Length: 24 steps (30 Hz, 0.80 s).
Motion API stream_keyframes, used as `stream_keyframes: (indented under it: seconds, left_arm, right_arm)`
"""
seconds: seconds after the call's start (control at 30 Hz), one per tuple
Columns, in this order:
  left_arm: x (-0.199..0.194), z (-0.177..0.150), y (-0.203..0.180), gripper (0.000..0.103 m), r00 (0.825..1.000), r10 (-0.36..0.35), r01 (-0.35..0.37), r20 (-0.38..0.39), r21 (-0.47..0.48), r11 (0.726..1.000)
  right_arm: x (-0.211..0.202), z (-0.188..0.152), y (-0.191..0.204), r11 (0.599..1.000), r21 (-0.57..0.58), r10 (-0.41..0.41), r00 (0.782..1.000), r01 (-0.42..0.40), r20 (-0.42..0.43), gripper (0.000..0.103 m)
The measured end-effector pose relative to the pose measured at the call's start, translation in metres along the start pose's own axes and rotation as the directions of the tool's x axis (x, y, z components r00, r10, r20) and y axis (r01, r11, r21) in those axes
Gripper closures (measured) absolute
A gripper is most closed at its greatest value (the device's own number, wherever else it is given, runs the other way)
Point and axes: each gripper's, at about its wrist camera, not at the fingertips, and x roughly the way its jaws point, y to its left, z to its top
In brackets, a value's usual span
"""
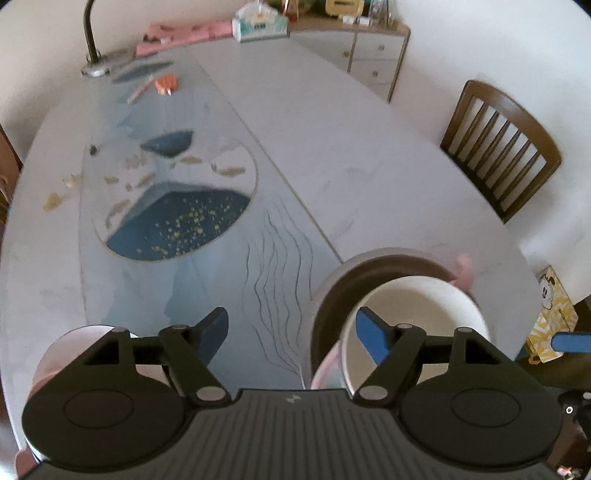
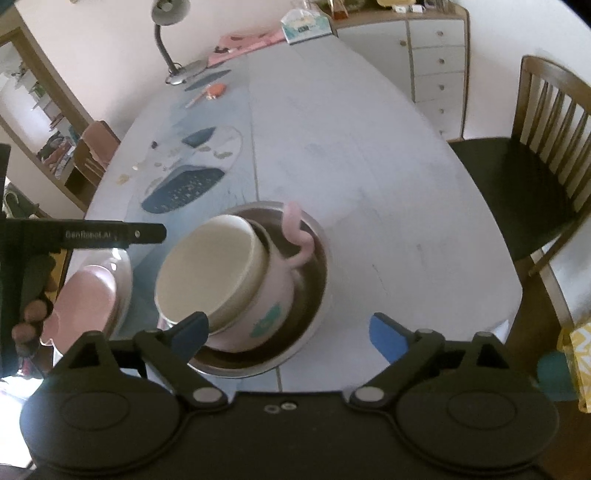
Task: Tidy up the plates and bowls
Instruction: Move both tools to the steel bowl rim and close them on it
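Left wrist view: the left gripper [image 1: 291,332] hangs above the table [image 1: 369,155] with its jaws spread wide and nothing between them. The nested bowls sit below and to the right: a cream bowl [image 1: 417,314] inside a dark metal bowl [image 1: 332,295], with the gripper's right blue finger pad over the cream bowl's near rim. A pink plate [image 1: 55,354] peeks out behind the left finger linkage. Farther off on the table are a painted blue placemat [image 1: 173,206], a desk lamp [image 1: 92,62] and a tissue box [image 1: 258,22]; a wooden chair [image 1: 502,155] stands at the right.

Right wrist view: the right gripper [image 2: 291,334] is also spread and empty. The stack lies just ahead and left of centre: the glossy cream bowl [image 2: 207,273] tilts inside a pink handled cup [image 2: 269,295], which stands in the round steel bowl [image 2: 314,332]. The left finger pad overlaps the cream bowl's near rim. The pink plate [image 2: 88,295] lies beside the stack to the left, under the other gripper's black arm.
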Motion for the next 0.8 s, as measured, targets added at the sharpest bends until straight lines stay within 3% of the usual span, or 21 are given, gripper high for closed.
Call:
stream_keyframes:
  seconds: [0.33,0.5,0.7,0.8]
  left_arm:
    - [0.037,0.020,0.028,0.029,0.990,-0.119,0.106,-0.076,-0.156,0.982]
    - [0.047,0.020,0.032,0.041,0.984,-0.143,0.126,-0.106,-0.150,0.981]
    - [0.062,0.019,0.029,0.056,0.972,-0.187,0.166,-0.145,-0.146,0.975]
    - [0.069,0.018,0.026,0.067,0.965,-0.204,0.181,-0.166,-0.144,0.973]
  right_arm:
    - [0.036,-0.004,-0.014,0.999,0.036,0.006,0.997,-0.003,-0.080,0.024]
    - [0.043,-0.003,-0.015,0.999,0.036,0.011,0.995,-0.007,-0.101,0.029]
    - [0.053,-0.004,-0.019,0.998,0.065,0.032,0.988,-0.023,-0.151,0.041]
    - [0.058,-0.006,-0.019,0.996,0.079,0.048,0.983,-0.034,-0.180,0.054]
